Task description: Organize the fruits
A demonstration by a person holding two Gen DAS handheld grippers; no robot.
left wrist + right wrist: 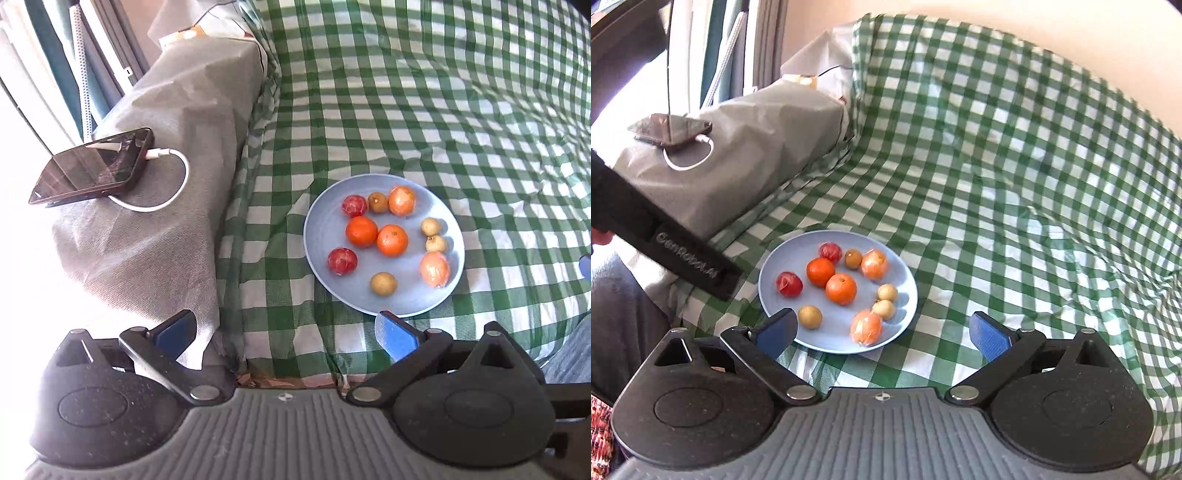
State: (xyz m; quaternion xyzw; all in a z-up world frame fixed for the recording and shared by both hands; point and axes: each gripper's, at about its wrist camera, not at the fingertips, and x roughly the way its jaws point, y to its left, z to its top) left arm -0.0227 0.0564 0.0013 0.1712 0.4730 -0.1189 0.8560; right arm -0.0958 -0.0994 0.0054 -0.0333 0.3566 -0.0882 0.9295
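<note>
A light blue plate point(384, 306) lies on a bed covered in green-and-white checked cloth point(424, 110), right of centre in the left wrist view and left of centre in the right wrist view. On it sit nine small fruits, well spread: two bare oranges point(361, 231) touching each other near the middle, two wrapped red fruits point(342, 260) toward the plate's left side, two wrapped orange fruits point(434, 269) at its upper and lower right, and small brownish round fruits point(383, 283), two pale ones side by side at the right rim.

The left gripper point(286, 332) hangs at the bottom of its frame, fingers point(397, 338) spread wide with nothing between them; its right blue pad overlaps the plate's near rim in the picture.

The right gripper point(882, 334) is likewise wide and empty, its left finger point(775, 336) over the plate's near-left edge.

At upper left, a phone point(94, 166) with a white charging cable point(173, 184) rests on a grey covered block point(166, 221) beside the bed cloth.
</note>
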